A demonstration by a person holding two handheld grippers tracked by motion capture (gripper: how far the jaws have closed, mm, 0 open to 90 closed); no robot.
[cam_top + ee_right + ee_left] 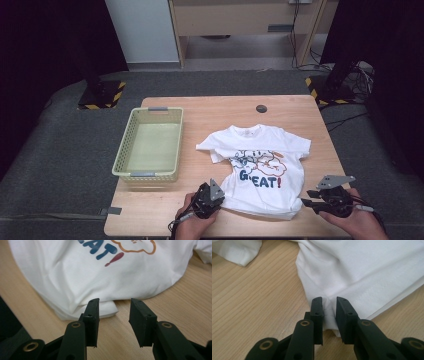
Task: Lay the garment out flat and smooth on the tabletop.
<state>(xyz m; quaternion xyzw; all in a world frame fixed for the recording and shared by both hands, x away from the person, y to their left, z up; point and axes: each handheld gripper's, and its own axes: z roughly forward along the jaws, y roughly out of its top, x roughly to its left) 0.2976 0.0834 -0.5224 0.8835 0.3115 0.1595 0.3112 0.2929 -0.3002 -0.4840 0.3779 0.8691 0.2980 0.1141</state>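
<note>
The white cotton T-shirt with the blue and red "GREAT!" print point(260, 167) lies spread on the light wooden tabletop point(210, 112), just right of the pale yellow-green plastic basket point(148, 145).

At the T-shirt's near-left hem corner, the left hand-held gripper point(216, 192) is held low by a hand reaching in from the near edge. At the near-right corner, the right hand-held gripper point(309, 196) points left toward the hem.

The left gripper view shows the left hand-held gripper point(329, 312) clamped on a pinch of hem fabric. The right gripper view shows the right hand-held gripper point(113, 315) with jaws parted, nothing between them, the folded hem corner just beyond its left pad.
</note>
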